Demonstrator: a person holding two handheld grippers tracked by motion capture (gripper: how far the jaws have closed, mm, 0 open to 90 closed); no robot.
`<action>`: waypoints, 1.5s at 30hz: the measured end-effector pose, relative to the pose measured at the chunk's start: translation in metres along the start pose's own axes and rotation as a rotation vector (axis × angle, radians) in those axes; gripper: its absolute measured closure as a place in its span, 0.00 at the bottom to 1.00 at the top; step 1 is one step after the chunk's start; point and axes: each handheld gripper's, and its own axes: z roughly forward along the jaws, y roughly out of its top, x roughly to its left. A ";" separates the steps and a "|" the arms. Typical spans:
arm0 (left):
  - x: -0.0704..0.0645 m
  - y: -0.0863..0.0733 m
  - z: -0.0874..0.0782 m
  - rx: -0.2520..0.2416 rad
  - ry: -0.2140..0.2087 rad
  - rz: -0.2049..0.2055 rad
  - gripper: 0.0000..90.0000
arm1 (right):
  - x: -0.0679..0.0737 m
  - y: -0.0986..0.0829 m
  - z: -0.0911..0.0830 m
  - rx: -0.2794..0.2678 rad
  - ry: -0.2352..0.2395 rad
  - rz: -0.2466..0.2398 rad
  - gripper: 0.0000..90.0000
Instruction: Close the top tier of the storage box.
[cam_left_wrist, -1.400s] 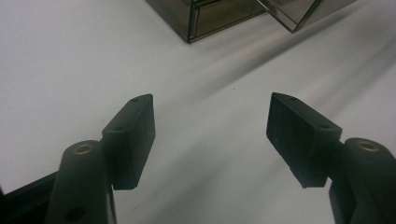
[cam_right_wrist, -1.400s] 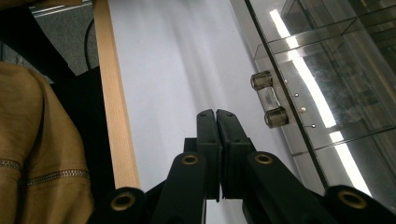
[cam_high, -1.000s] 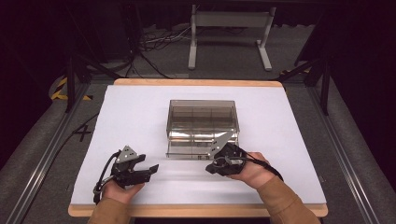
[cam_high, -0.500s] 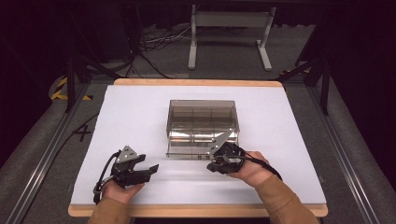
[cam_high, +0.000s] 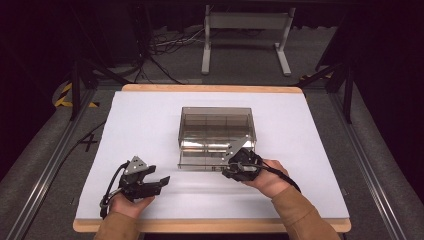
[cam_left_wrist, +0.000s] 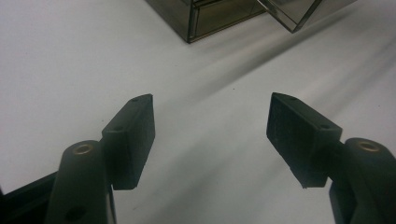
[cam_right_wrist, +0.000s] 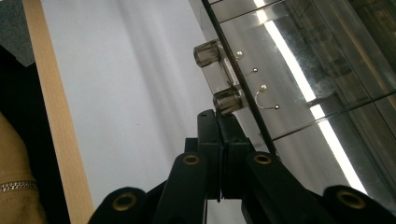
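A smoked clear drawer box (cam_high: 217, 125) stands mid-table, its bottom drawer (cam_high: 200, 161) slid out toward me. My right gripper (cam_high: 227, 170) lies against the drawer's front. In the right gripper view, the right gripper (cam_right_wrist: 218, 116) is shut with nothing between the jaws. Its tips touch the lower post of the clear handle (cam_right_wrist: 217, 74). Behind the drawer front (cam_right_wrist: 299, 70) lie two pearl earrings (cam_right_wrist: 264, 93). My left gripper (cam_high: 162, 182) rests open at the front left. The left gripper (cam_left_wrist: 210, 100) points at the box (cam_left_wrist: 205, 14) from a distance.
The white tabletop (cam_high: 150, 125) has a wooden edge (cam_right_wrist: 56, 116) close to my right hand. A metal stand (cam_high: 245, 30) and cables lie on the floor beyond the table. Rails run along both sides.
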 end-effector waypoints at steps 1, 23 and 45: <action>0.000 0.000 0.000 -0.001 0.000 -0.001 0.37 | -0.001 0.000 0.000 -0.003 -0.008 0.004 0.99; 0.000 0.000 0.000 0.000 -0.003 -0.006 0.37 | -0.008 0.004 -0.002 -0.028 -0.043 0.027 1.00; 0.000 0.000 0.000 0.000 -0.004 -0.004 0.37 | -0.022 0.007 -0.001 -0.062 -0.084 0.061 1.00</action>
